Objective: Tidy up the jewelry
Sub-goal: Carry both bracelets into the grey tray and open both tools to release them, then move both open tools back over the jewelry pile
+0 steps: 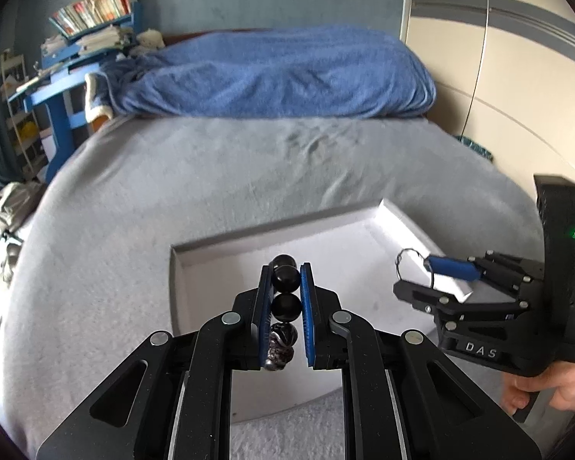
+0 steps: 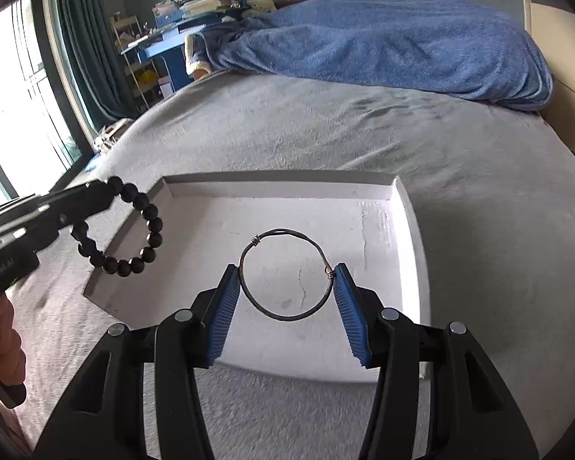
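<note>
Bedroom scene: a grey fleece bedspread point(image 2: 326, 134) covered the bed, with a rumpled blue blanket point(image 2: 383, 46) along the far side and a cluttered blue shelf of books point(image 1: 92, 11) in the corner. On the bedspread lay a shallow white foam tray point(image 2: 414, 253), rim raised on the far and right sides, floor bare apart from a hairline crack.

Left gripper point(image 1: 286, 287) had its jaws narrow, clamped on a black round-bead bracelet point(image 2: 134, 230); beads sat stacked between the blue pads point(image 1: 307, 306). In the right wrist view the loop hung free over the tray's left edge, clear of the foam. One bead nearest the camera looked mottled or carved, though the close blur made that hard to confirm.

Right gripper point(image 2: 287, 295) stood about half spread, pads pressing from both sides on a thin dark wire bangle point(image 2: 285, 276) with two small wire wraps. The ring was held across its width, probably so the springy hoop stayed put and could be laid flat. It hung above the middle of the tray, apparently not touching it.

Both pieces were over or beside the tray, so the likely step was setting them down apart on the foam. A person's hand point(image 1: 544, 387) gripped the right tool's handle.
</note>
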Demonstrator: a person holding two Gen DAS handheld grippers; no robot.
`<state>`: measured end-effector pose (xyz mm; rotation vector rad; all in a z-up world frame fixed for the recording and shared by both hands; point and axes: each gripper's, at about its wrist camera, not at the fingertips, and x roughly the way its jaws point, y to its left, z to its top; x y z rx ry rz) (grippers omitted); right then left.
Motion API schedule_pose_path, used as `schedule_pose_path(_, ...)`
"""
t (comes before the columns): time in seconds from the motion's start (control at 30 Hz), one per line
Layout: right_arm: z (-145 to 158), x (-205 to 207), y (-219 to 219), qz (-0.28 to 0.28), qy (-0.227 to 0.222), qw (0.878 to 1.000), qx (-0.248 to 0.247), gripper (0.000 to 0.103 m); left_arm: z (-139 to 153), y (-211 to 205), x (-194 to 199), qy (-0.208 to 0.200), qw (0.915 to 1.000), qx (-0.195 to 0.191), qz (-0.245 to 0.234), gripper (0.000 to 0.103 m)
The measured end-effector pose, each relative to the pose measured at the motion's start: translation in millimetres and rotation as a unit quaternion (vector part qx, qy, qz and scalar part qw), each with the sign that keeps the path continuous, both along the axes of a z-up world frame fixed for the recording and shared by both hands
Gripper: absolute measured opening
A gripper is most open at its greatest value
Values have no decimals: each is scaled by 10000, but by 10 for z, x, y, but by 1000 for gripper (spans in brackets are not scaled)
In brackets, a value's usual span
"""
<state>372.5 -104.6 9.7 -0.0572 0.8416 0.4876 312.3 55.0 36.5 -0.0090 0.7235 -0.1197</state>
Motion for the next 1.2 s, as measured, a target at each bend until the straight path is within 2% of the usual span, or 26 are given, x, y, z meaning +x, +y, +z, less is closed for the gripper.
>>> schedule_pose_path(0.27,-322,89,114,46,249,9989,-395,50,-421,39,90,457,9988,151,16,15)
schedule_pose_path(0.5,-461,50,132,57,369,9976,-589,51,-583,26,67,688,9973,262,7,15)
schedule_pose_path(0.57,-453,43,130,59,364,9977,-575,51,-586,28,53,697,9972,264,19,20)
schedule_pose_path(0.63,-444,39,117,61,356,9978,-553,53,-573,28,33,666,9972,334,62,33)
schedule_pose_path(0.67,-432,32,116,61,335,9979,-552,55,-569,29,17,634,9972,377,97,35)
schedule_pose_path(0.73,-394,17,113,78,279,9981,-538,56,-539,55,-11,585,9974,397,156,47)
schedule_pose_path(0.83,-309,-39,85,72,155,9985,-511,59,-461,107,-75,468,9979,353,278,69)
schedule_pose_path(0.93,-221,-103,17,16,69,9990,-435,63,-354,128,-165,325,9984,341,314,73)
schedule_pose_path(0.97,-187,-127,-11,-6,45,9991,-416,63,-326,131,-191,284,9985,332,321,82)
schedule_pose_path(1.0,-159,-154,-36,-26,20,9992,-397,63,-275,134,-250,180,9986,352,361,87)
schedule_pose_path(1.2,1,-344,-192,-161,-106,9993,-319,67,-67,126,-497,-122,9984,394,388,92)
